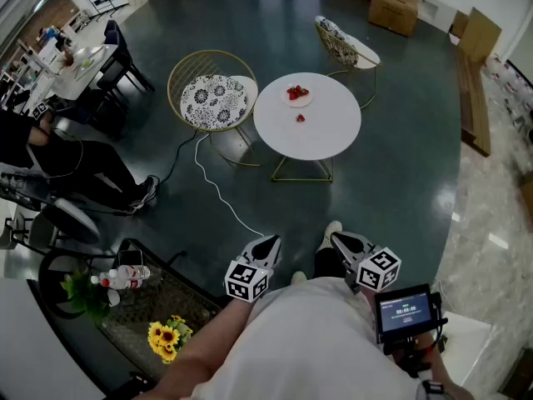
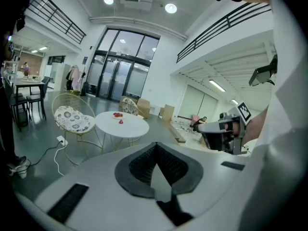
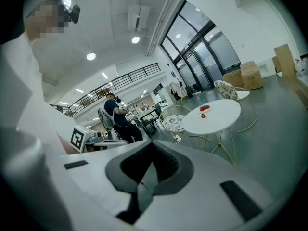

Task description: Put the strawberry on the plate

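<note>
A lone strawberry (image 1: 301,118) lies on the round white table (image 1: 321,136), just short of a small plate (image 1: 297,96) that holds several strawberries. Both grippers are held close to my body, far from the table. My left gripper (image 1: 270,242) is shut and empty; from its own view the jaws (image 2: 156,153) meet, with the table (image 2: 130,127), plate (image 2: 117,114) and strawberry (image 2: 120,121) far ahead. My right gripper (image 1: 336,239) also looks shut and empty (image 3: 150,153); its view shows the plate (image 3: 205,108) and the strawberry (image 3: 203,115) in the distance.
A gold wire chair with a patterned cushion (image 1: 215,98) stands left of the table, and a second chair (image 1: 341,44) behind it. A white cable (image 1: 218,192) runs across the dark floor. A low table with flowers (image 1: 164,337) and bottles is near my left. Cardboard boxes (image 1: 393,2) sit far back.
</note>
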The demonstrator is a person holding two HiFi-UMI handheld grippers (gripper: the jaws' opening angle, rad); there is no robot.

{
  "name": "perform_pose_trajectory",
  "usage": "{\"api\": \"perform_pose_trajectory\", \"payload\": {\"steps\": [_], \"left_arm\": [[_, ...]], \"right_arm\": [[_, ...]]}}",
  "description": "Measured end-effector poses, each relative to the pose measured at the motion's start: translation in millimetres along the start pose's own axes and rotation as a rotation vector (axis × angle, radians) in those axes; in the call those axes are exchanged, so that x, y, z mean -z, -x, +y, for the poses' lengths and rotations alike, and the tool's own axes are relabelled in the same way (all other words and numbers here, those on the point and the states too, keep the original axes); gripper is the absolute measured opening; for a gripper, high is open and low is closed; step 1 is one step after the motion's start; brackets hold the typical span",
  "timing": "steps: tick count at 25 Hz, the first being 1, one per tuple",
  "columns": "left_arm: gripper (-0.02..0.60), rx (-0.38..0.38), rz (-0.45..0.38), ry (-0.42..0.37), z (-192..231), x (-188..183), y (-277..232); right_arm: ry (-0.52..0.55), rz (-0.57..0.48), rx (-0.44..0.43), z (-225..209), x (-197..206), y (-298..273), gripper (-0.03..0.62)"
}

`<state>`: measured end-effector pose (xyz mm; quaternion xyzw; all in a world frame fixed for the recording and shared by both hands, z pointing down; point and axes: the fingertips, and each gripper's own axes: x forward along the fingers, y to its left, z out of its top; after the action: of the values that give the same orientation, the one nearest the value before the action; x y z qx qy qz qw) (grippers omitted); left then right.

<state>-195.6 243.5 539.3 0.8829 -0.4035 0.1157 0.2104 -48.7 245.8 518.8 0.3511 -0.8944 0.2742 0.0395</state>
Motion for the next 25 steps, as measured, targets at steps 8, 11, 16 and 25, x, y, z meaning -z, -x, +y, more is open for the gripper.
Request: {"api": "perform_pose_trajectory", "payload": {"steps": [8,11,16,25], "left_arm": [[0.006,0.069,-0.042,-0.042,-50,3,24],[0.006,0.062,-0.050,-0.047,-54,3,30],[0.006,0.053,-0.063,-0.041,-58,4,35],[0.006,0.057,-0.077,-0.033,-59,5,30]], "right_arm": [[0.012,-0.045,0.018,25,13,42,0.008],[0.004,-0.078,0.015,28,10,49,0.008],[0.022,-0.067,0.027,28,9,57,0.008],[0.039,-0.062,0.013,30,10,54,0.008]]}}
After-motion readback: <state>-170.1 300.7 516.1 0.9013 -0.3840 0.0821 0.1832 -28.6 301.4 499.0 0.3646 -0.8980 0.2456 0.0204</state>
